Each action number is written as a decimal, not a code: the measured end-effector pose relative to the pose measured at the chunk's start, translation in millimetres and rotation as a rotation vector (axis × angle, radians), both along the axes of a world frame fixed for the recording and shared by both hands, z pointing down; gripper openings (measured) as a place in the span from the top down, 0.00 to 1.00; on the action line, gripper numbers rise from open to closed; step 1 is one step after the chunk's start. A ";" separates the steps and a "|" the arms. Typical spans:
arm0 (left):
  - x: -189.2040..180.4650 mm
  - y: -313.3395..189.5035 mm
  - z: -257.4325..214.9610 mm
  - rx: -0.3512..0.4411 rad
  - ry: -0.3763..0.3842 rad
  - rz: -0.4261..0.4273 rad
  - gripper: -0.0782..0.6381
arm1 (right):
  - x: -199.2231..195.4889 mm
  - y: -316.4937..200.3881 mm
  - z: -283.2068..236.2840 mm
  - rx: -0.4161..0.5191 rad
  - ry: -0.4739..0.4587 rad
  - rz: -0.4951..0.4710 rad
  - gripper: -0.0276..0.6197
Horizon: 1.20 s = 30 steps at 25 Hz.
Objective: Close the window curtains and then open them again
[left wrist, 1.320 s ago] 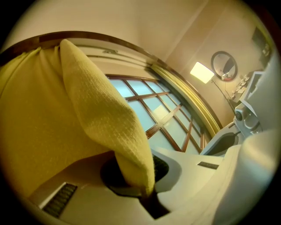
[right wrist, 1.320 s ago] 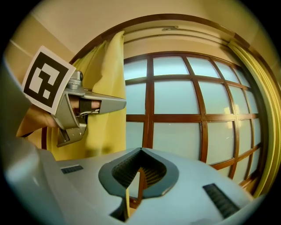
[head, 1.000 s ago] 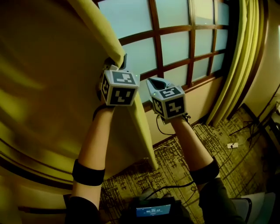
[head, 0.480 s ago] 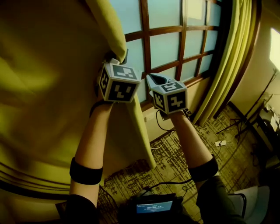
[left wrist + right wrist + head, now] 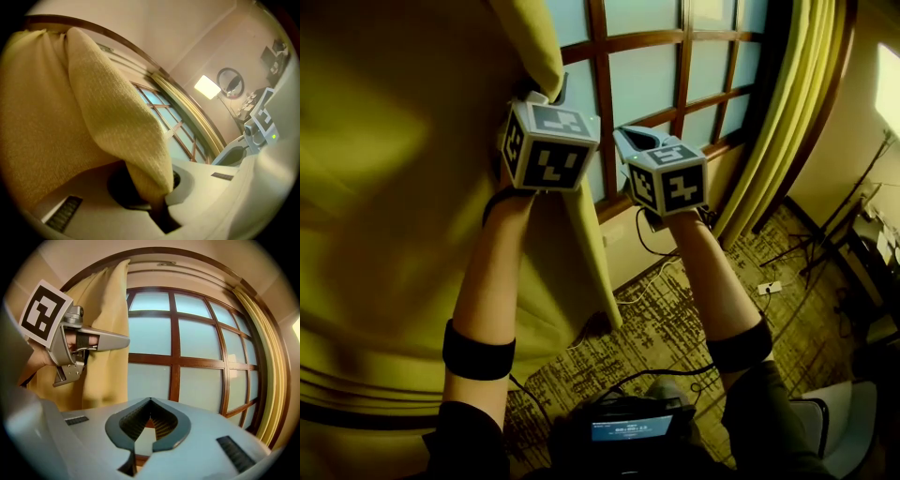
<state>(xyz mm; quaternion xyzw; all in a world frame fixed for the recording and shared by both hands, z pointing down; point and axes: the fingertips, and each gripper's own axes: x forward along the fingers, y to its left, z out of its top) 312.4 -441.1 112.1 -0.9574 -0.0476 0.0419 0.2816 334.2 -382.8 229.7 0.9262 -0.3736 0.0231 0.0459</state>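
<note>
Both claws stand further right along the window (image 5: 647,84) than a second ago. The hem of the left curtain (image 5: 384,187) has come with them, so fewer panes show between the two curtains.

Item 1, left claw (image 5: 161,197): pressed together, pinching a fold of the left curtain's leading edge. The cloth runs down into the slot between the jaws and drapes over their upper side. The claw is held level, close to the glass.

Item 2, right claw (image 5: 150,413): pressed together with no cloth in it. It is held level just to the right of the left claw, facing the panes and apart from both curtains.

Item 3, left curtain: yellow woven cloth that fills the left half of the head view, its free edge hanging to the carpet (image 5: 675,328).

Item 4, right curtain (image 5: 787,122): gathered in narrow pleats at the far right of the window, well apart from both claws.

Item 5, window: frosted panes in a dark wooden grid, uncovered between the curtains.

Item 6, sundries: a cable (image 5: 652,272) trails over the carpet below the sill. A small lit screen (image 5: 628,429) sits near the person's body. A lit lamp (image 5: 207,86) and a round mirror (image 5: 230,80) are on the right-hand wall.
</note>
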 end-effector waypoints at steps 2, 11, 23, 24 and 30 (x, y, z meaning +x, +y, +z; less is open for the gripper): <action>4.6 2.2 -2.2 0.008 0.002 -0.004 0.89 | 5.7 1.0 -1.1 -0.001 0.000 -0.004 0.95; 31.8 37.4 -0.8 0.062 0.009 -0.054 0.89 | 42.3 21.7 10.7 0.003 -0.010 -0.065 0.95; 89.9 130.0 -0.6 0.077 -0.042 -0.202 0.89 | 101.6 111.5 3.4 0.030 -0.013 -0.198 0.95; 93.5 138.7 -1.3 0.077 -0.047 -0.208 0.89 | 104.8 119.3 1.6 0.035 -0.013 -0.206 0.95; 114.1 183.7 -2.0 0.071 -0.044 -0.252 0.89 | 119.5 165.0 1.9 0.033 -0.006 -0.243 0.95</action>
